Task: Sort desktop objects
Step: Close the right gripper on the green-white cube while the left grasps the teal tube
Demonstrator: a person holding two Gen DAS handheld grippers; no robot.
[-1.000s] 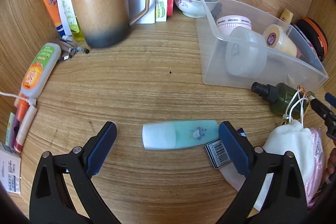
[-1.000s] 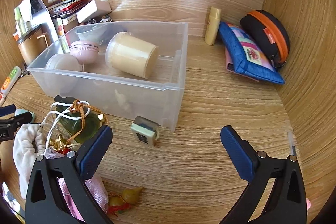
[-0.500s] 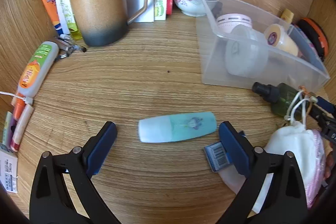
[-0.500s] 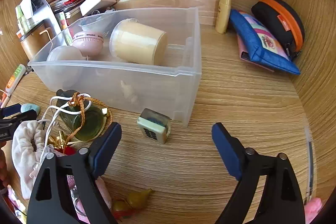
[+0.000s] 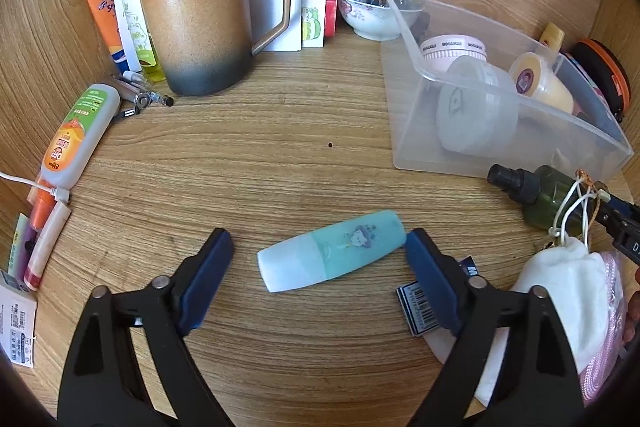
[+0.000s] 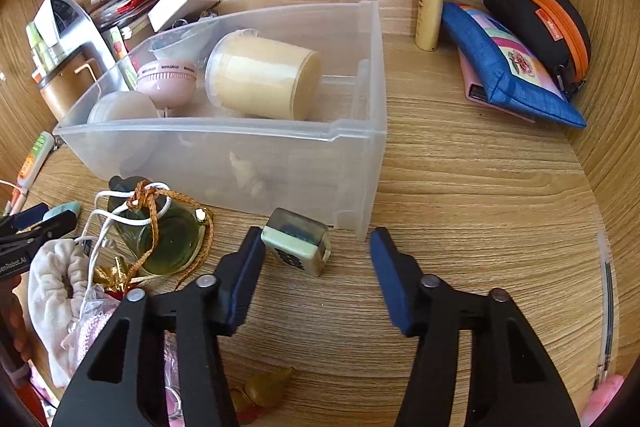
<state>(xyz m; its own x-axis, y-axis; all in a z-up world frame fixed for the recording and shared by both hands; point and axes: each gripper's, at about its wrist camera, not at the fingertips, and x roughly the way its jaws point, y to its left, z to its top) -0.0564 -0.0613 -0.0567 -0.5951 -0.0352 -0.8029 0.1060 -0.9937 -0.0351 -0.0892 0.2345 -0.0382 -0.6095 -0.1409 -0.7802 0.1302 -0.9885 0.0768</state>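
A teal tube with a white cap [image 5: 332, 255] lies on the wooden desk between the open jaws of my left gripper [image 5: 318, 247]; its right end touches the right finger. A small pale-green square block [image 6: 297, 247] lies in front of the clear plastic bin [image 6: 352, 131], between the open jaws of my right gripper [image 6: 318, 247], close to the left finger. The bin [image 5: 404, 155] holds a cream jar [image 6: 262, 75], a pink round case [image 6: 167, 82] and a frosted jar [image 5: 474, 115].
A brown mug [image 5: 200, 35], tubes and pens stand at the left. A green spray bottle with cords [image 6: 168, 239] and a white pouch [image 5: 568, 291] lie by the bin. A blue pouch [image 6: 508, 67], black-orange case [image 6: 544, 23] and yellow tube [image 6: 429, 11] sit at the back right.
My left gripper has closed in on the teal tube, which now lies tilted with its right end against the right finger. My right gripper has moved forward and narrowed around the green block.
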